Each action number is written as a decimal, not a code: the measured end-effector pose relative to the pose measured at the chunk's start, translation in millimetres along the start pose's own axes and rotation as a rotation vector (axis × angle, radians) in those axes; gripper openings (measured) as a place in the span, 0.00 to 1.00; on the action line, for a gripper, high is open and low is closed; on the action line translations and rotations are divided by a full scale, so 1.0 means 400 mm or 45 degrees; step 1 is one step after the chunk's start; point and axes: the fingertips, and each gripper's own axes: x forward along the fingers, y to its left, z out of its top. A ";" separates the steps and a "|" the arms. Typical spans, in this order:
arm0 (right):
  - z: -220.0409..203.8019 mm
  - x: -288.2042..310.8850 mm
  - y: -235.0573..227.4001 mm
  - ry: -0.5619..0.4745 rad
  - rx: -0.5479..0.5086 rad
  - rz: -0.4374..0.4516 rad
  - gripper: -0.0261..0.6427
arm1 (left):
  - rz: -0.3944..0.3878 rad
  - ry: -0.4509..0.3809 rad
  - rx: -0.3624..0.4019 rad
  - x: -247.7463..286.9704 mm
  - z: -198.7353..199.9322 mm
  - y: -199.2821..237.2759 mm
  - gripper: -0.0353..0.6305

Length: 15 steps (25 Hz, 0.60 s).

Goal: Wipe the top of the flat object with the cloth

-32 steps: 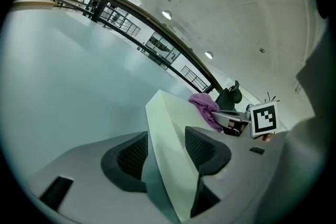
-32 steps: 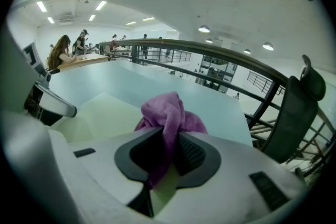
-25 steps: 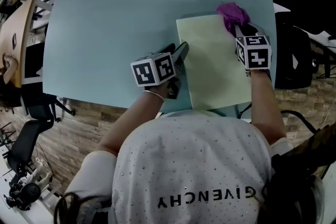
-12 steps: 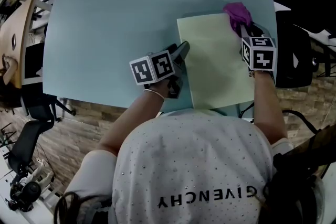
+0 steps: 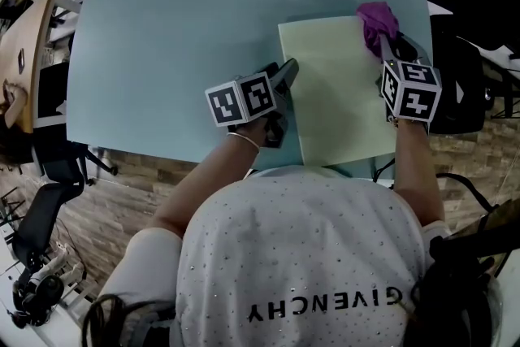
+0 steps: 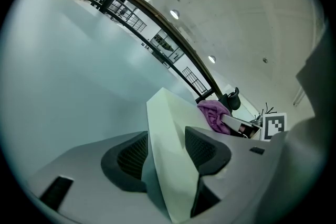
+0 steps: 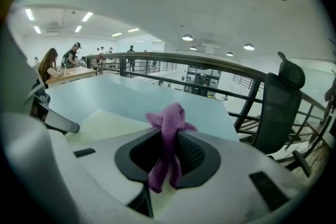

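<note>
A pale yellow-green flat board [image 5: 337, 93] lies on the light blue table [image 5: 179, 36] close to its near edge. My left gripper [image 5: 286, 71] points along the board's left edge with its jaws apart and astride that edge [image 6: 168, 139]. One finger is over the board's top and the other is beside it, with a thin gap showing at the left pad. My right gripper [image 5: 383, 45] is shut on a purple cloth [image 5: 378, 19] at the board's far right corner. The cloth [image 7: 168, 139] hangs bunched between the pads, above the board [image 7: 105, 123].
A black office chair [image 5: 455, 85] stands just right of the table, also seen beyond the railing [image 7: 278, 107]. The table's near edge runs right under the board. Other people sit at a far table [image 7: 63, 63]. Wood floor lies below on the left.
My right gripper has moved a little to the right and risen, carrying the purple cloth toward the board's far right corner. The left gripper has stayed at the board's left edge.
</note>
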 end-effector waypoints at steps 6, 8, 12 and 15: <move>0.055 -0.040 0.196 -0.077 -0.018 0.280 0.14 | -0.012 -0.002 0.002 0.004 -0.002 0.004 0.39; 0.062 -0.056 0.274 -0.076 -0.075 0.362 0.14 | -0.020 -0.001 -0.012 0.001 -0.002 0.005 0.39; 0.044 -0.072 0.403 -0.040 -0.149 0.508 0.14 | -0.042 -0.001 -0.049 0.004 -0.002 0.005 0.39; 0.009 -0.075 0.456 0.004 -0.214 0.555 0.14 | -0.047 -0.001 -0.050 0.011 -0.007 0.003 0.39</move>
